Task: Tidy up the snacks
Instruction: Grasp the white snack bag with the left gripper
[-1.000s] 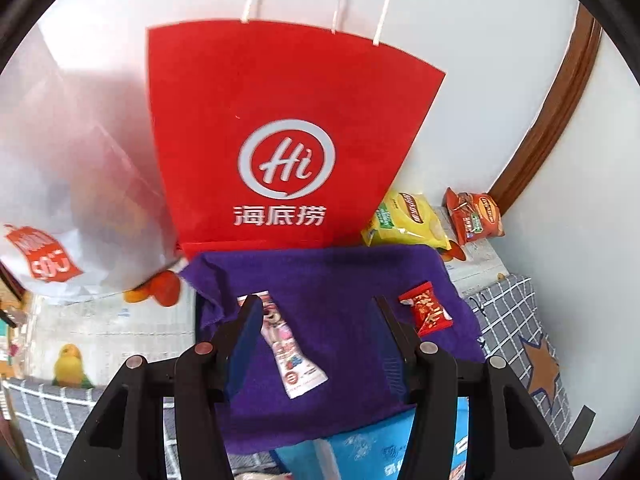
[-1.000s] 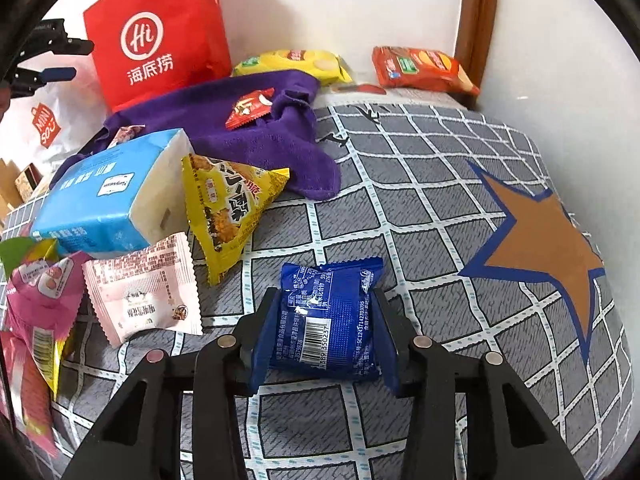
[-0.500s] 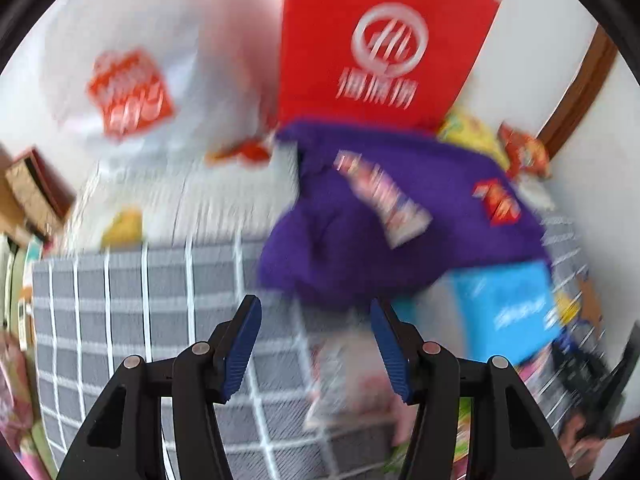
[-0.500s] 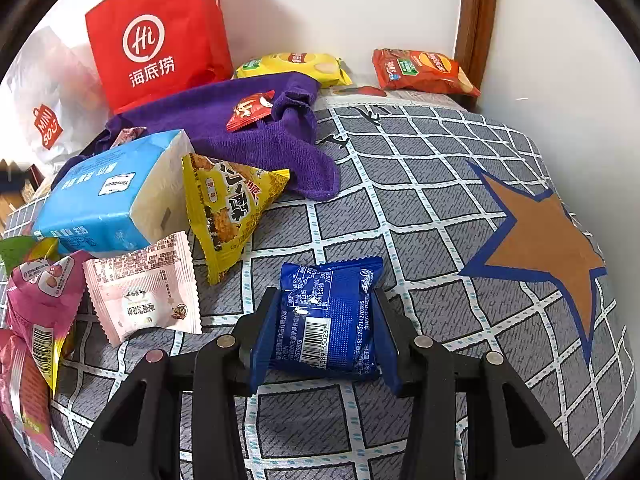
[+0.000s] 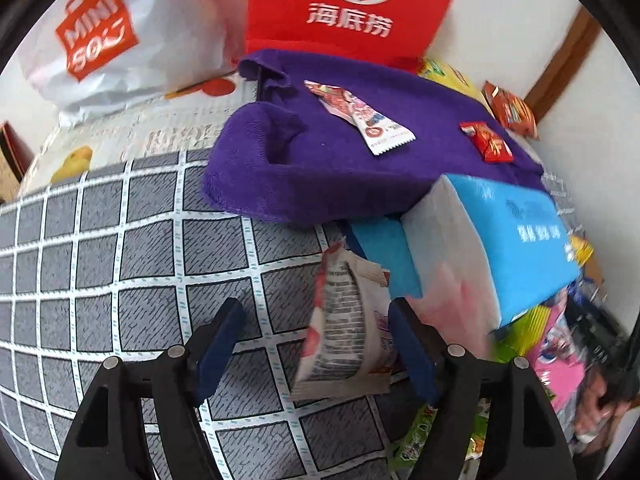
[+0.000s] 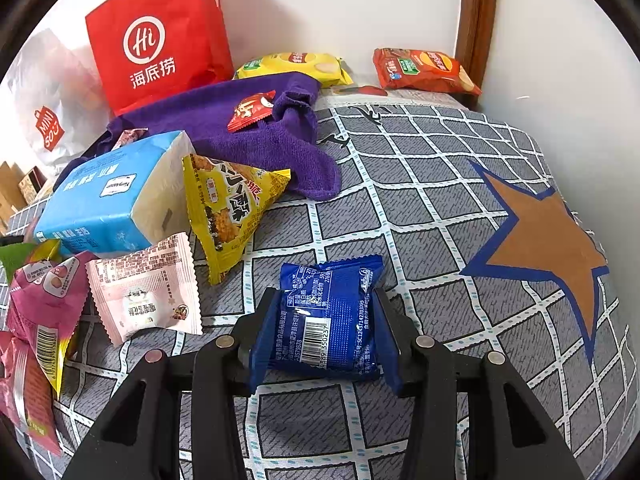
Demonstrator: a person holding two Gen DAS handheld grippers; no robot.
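My right gripper (image 6: 326,332) is shut on a blue snack packet (image 6: 332,320), just above the grey checked cloth (image 6: 420,208). My left gripper (image 5: 316,340) is open; a pink-and-white snack packet (image 5: 344,332) lies between its fingers, nearer the right one, untouched as far as I can tell. Two small snacks, a long white-red one (image 5: 360,114) and a red one (image 5: 486,142), lie on the purple towel (image 5: 320,160). A yellow triangular pack (image 6: 230,208) and a pale pink packet (image 6: 146,292) lie left of my right gripper.
A blue tissue pack (image 6: 108,196) sits beside the towel. A red paper bag (image 6: 156,36) and a white Miniso bag (image 5: 104,36) stand at the wall. Yellow (image 6: 296,65) and orange (image 6: 420,70) chip bags lie at the back. More snacks (image 6: 36,320) pile at the left.
My left gripper swung away from the towel, down and left, and now hovers low over the pink-and-white packet. The right gripper stayed put, holding the blue packet.
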